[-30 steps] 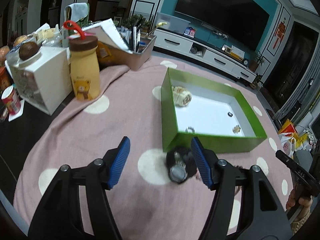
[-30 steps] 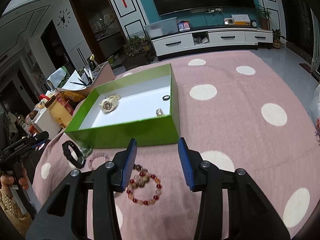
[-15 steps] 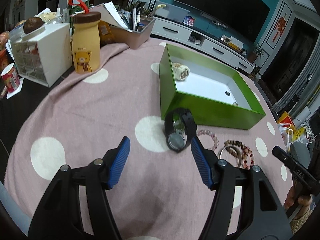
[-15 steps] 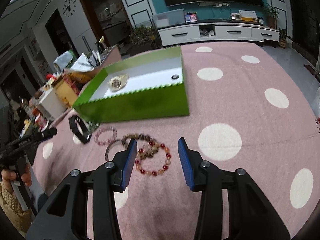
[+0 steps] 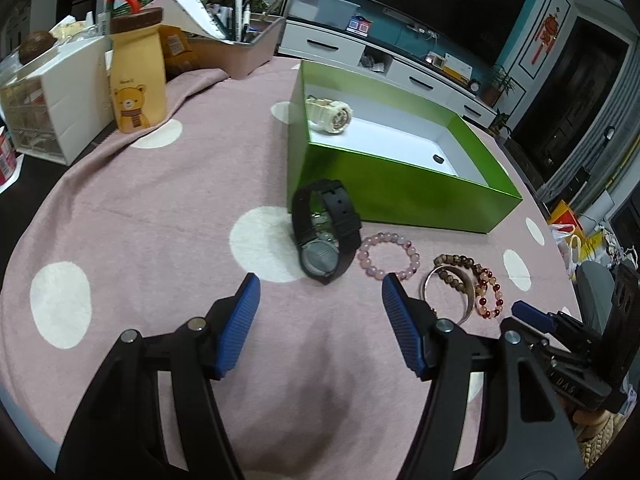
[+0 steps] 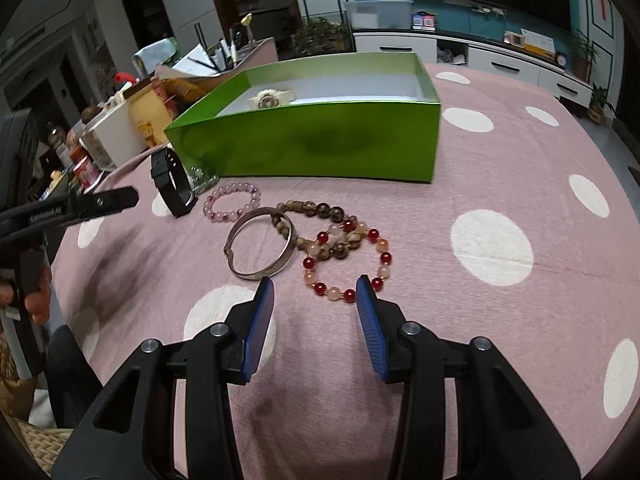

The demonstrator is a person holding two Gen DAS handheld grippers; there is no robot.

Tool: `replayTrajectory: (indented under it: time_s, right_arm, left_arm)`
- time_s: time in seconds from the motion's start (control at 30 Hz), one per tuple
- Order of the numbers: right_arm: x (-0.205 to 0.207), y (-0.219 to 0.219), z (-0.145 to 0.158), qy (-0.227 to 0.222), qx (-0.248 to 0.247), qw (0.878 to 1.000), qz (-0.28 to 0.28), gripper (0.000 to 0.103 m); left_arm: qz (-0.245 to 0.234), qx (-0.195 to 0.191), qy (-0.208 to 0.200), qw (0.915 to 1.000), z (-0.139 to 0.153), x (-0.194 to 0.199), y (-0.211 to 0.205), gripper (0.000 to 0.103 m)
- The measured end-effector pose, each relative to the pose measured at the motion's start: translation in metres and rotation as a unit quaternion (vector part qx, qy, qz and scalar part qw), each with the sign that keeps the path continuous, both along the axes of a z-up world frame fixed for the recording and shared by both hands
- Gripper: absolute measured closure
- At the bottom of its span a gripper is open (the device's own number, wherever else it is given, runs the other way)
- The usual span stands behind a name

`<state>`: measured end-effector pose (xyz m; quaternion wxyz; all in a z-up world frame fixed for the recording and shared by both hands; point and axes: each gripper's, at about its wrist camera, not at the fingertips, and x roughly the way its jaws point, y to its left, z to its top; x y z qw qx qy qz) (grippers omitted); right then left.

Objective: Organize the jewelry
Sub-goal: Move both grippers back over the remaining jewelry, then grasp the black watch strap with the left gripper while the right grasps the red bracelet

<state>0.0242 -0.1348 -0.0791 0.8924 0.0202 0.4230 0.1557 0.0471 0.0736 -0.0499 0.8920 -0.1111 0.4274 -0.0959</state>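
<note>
Both tongs hang over the pink, white-dotted cloth of the table [image 5: 160, 200], and both stand open with nothing between their blue pads. The left tongs [image 5: 318, 290] point at the black wristwatch with a round dark face [image 5: 324, 232], which lies just ahead of the tips and slightly toward the left pad, near the front wall of the box. Its strap loop stands on edge and runs away from the tongs toward the box, so the pads would likely close across the strap's width rather than along it.

The right tongs [image 6: 316, 294] hover just short of the red and peach beaded bracelet [image 6: 348, 262], whose near arc sits between the two tips. That bracelet overlaps the brown wooden-bead bracelet [image 6: 312, 216], which in turn crosses the plain silver metal bangle [image 6: 260, 246] lying flat to the left. The pale pink beaded bracelet [image 6: 232, 202] lies between the bangle and the watch, nearer the left hand's side.

The open green cardboard box with a white floor [image 5: 400, 184] holds a cream-coloured wristwatch [image 5: 330, 114] in its far left corner and a small dark ring [image 5: 438, 158] toward the right; the rest of the floor that shows is bare.
</note>
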Motion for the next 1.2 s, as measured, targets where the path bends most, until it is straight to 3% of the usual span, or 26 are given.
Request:
replayTrajectory:
  time_s: [0.37, 0.47, 0.6, 0.7, 0.93, 1.2]
  right_arm:
    - [0.014, 0.013, -0.010, -0.001, -0.032, 0.999, 0.022, 0.061]
    - [0.016, 0.017, -0.012, -0.002, -0.043, 0.999, 0.027, 0.062]
    - [0.017, 0.022, -0.016, -0.003, -0.055, 0.998, 0.033, 0.070]
    - [0.018, 0.025, -0.018, -0.006, -0.065, 0.997, 0.039, 0.078]
    - [0.017, 0.028, -0.018, -0.012, -0.071, 0.996, 0.044, 0.096]
    - [0.013, 0.012, -0.008, -0.012, -0.022, 0.999, 0.031, 0.096]
  left_arm:
    - [-0.027, 0.005, -0.009, 0.9996, -0.003, 0.028, -0.026, 0.041]
    - [-0.032, 0.007, -0.007, 0.9994, -0.006, 0.034, -0.030, 0.052]
    - [-0.028, 0.009, 0.000, 0.9996, -0.011, 0.039, -0.031, 0.079]
    - [-0.024, 0.006, 0.001, 0.9997, -0.014, 0.040, -0.028, 0.089]
    - [-0.018, 0.004, -0.004, 0.9998, -0.014, 0.036, -0.022, 0.099]
    - [-0.004, -0.005, -0.021, 0.9998, 0.001, 0.022, -0.006, 0.099]
